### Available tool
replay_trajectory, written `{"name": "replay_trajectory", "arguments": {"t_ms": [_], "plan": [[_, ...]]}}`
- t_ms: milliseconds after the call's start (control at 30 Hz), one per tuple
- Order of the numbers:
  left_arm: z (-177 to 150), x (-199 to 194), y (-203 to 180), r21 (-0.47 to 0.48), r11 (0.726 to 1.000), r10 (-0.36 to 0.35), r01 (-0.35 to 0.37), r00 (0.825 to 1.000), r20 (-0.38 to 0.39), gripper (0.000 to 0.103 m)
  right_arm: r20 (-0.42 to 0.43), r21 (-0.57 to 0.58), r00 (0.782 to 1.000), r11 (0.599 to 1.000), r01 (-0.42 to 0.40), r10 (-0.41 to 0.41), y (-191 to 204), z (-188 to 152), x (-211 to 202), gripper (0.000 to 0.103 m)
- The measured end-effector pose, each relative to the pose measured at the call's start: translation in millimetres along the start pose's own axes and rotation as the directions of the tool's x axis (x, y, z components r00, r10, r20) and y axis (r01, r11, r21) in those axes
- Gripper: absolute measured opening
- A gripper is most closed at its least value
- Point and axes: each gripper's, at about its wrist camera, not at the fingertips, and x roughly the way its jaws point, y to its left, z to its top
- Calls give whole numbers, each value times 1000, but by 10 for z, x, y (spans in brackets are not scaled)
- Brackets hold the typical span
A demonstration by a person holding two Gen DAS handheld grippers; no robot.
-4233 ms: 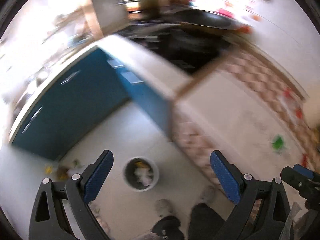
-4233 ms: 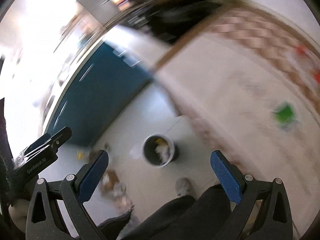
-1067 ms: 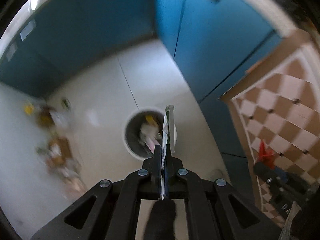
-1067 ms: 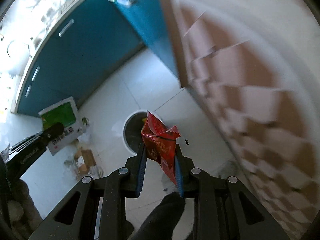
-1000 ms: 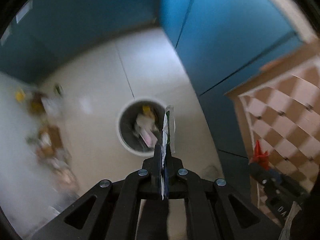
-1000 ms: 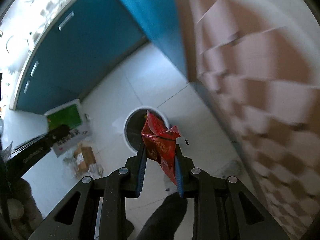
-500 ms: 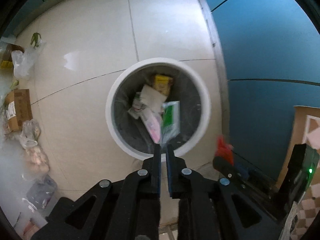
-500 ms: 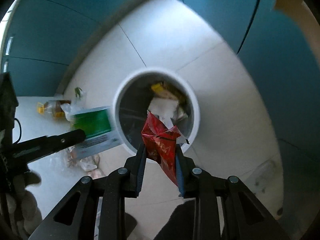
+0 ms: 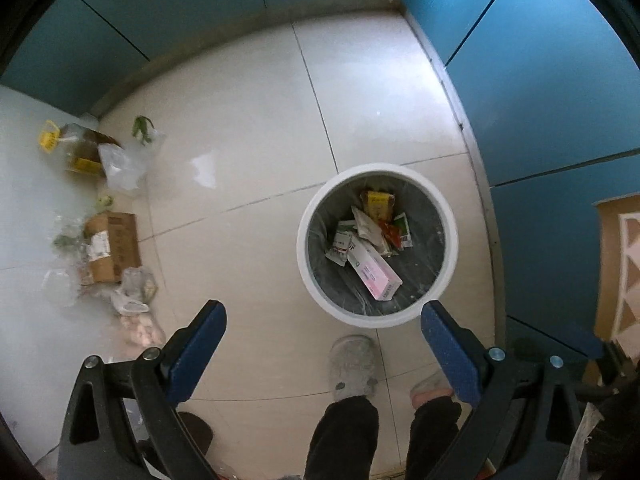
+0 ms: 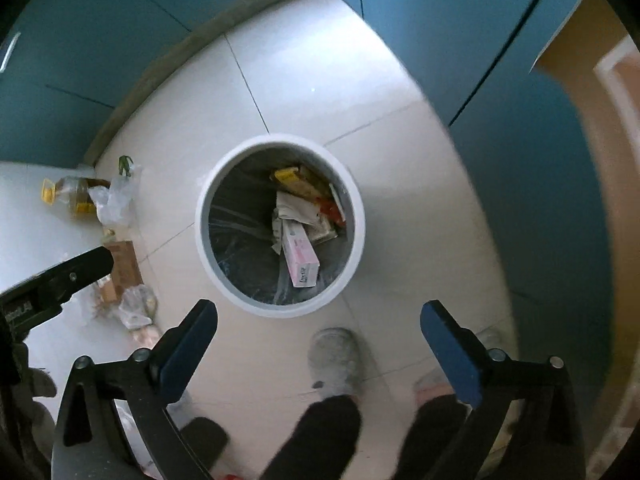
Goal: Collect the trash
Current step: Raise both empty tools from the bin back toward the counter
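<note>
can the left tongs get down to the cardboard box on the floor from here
Probably yes: the left tongs are opening with nothing between them, and the cardboard box lies uncovered on bare floor, though plastic bags crowd its edges.

Both wrist cameras look almost straight down from above the white-rimmed trash bin (image 9: 448,216), fairly high over the tiled floor (image 9: 248,120). The left view has it right of centre, the right view (image 10: 360,216) nearly centred; both catch the bin, blue cabinets (image 9: 540,100), and grey shoes (image 9: 352,364).
</note>
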Motion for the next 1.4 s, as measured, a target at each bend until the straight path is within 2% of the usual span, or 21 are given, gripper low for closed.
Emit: {"name": "replay_trajectory", "arguments": {"t_ms": [300, 600, 800, 867, 967, 1067, 1133, 1200, 1300, 1367, 1400], "plan": [[-260, -1265, -6, 7, 1000, 16, -17, 994, 106, 99, 82, -73, 996, 997, 35, -29, 265, -176, -1402, 103], [-566, -2301, -57, 34, 999, 21, -27, 985, 172, 99, 128, -83, 991, 996, -23, 34, 443, -555, -2696, 103], [-846, -2970, -167, 45, 999, 16, -26, 976, 218, 99, 168, -122, 982, 990, -69, 89, 562, -821, -3418, 103], [-914, -3185, -237, 50, 998, 28, -41, 970, 242, 99, 190, -129, 975, 988, -90, 114, 556, -908, -3697, 103], [-991, -3553, -449, 83, 995, 22, -51, 949, 315, 99, 224, -115, 960, 983, -143, 166, 444, -1006, -4094, 103], [-993, -3906, -834, 145, 987, 10, -73, 917, 398, 99, 270, -66, 939, 977, -202, 212, 159, -1101, -4496, 103], [-986, -4110, -1240, 213, 974, -24, -80, 895, 446, 99, 315, -17, 923, 974, -227, 221, -150, -1179, -4741, 103], [-994, -4253, -1657, 285, 955, -68, -77, 881, 468, 100, 363, 43, 907, 969, -243, 211, -519, -1279, -4949, 103], [-1062, -4364, -2462, 406, 911, -143, -67, 874, 465, 100, 432, 172, 888, 952, -254, 159, -1240, -1520, -5243, 103], [-1197, -4368, -3144, 501, 863, -191, -68, 874, 447, 100, 469, 288, 878, 922, -258, 99, -1828, -1772, -5399, 103], [-1257, -4357, -3363, 529, 846, -205, -65, 876, 436, 100, 479, 335, 875, 907, -254, 68, -2042, -1885, -5459, 103]]}}
